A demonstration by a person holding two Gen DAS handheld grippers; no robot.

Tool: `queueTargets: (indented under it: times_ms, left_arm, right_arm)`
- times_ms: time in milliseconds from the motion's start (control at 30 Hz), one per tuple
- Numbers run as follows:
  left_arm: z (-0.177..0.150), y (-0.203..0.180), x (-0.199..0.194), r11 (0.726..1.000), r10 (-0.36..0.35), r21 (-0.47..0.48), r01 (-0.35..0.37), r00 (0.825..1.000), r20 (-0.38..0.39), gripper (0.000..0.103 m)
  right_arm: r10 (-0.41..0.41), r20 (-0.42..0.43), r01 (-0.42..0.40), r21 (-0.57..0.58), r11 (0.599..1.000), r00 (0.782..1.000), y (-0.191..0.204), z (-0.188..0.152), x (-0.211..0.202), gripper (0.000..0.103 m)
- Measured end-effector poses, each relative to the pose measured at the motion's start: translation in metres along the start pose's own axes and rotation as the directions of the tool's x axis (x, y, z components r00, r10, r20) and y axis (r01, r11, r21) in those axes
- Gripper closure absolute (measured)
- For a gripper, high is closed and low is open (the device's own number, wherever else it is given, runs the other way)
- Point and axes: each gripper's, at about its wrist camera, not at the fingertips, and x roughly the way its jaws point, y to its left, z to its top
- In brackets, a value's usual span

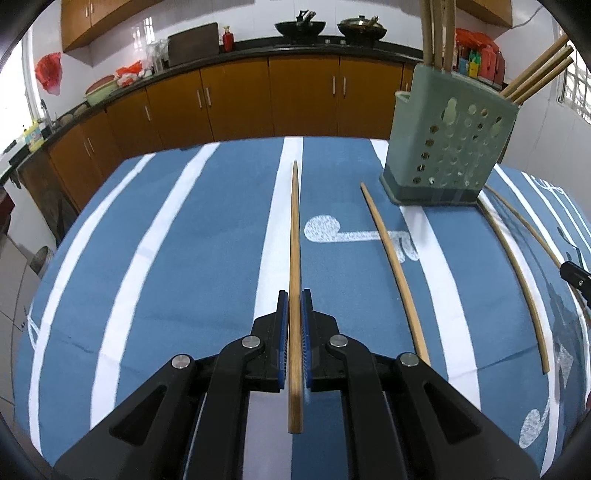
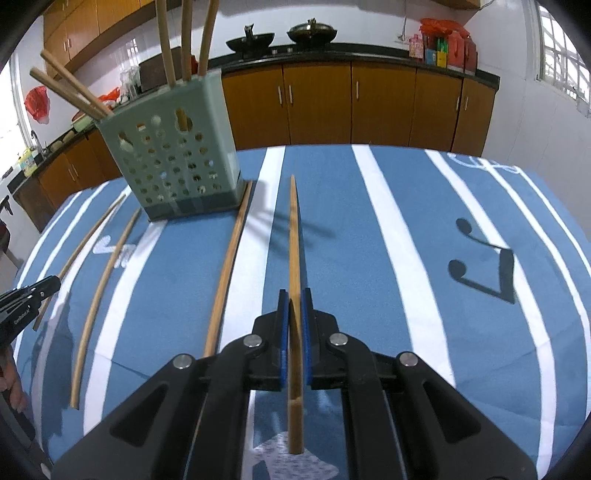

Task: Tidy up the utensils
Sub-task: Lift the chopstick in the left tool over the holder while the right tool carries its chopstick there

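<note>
Nearest us, the left claw (image 1: 294, 295) has its blue pads pinched onto a wooden chopstick (image 1: 294, 236), which runs straight forward between them, butt end behind the pads and tip pointing up the blue-and-white striped cloth (image 1: 184, 258) on the worktop. We cannot tell whether this stick is lifted off the cloth.

The right claw (image 2: 294, 295) is likewise closed on a second chopstick (image 2: 294, 240), also aligned along the fingers, tip forward.

Just left of the right claw we note a loose chopstick (image 2: 227, 266) lying on the cloth, its far end touching or very near the base of the holder. Further left lie two more loose chopsticks (image 2: 98, 295), slightly curved by the lens, near the left claw's tip, which shows at the edge of the right view.

Mid-distance, the pale green perforated chopstick holder (image 1: 447, 140) stands upright on the cloth, to the right of the left claw and to the left of the right claw. Several chopsticks already in the holder (image 2: 184, 40) stand in it, some upright, others leaning outward at one end.

Beyond the worktop we log a run of brown kitchen cabinets (image 1: 303, 96) under a dark counter, with two black woks (image 1: 300, 27) on it against the white tiled wall.
</note>
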Motion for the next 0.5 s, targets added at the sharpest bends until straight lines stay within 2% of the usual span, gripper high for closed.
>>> queueTargets:
  times_ms: [300,500]
  left_arm:
    - [0.012,0.006,-0.032,1.000,0.002,-0.006,-0.002,0.996,0.085,0.096]
    - [0.028,0.011,-0.062,1.000,0.004,-0.016,-0.001,0.985,0.175,0.096]
  right_arm:
    - [0.008,0.111,-0.008,0.002,1.000,0.994,-0.001,0.020,-0.038,0.095]
    - [0.017,0.198,-0.017,0.001,1.000,0.980,0.000,0.036,-0.065,0.095]
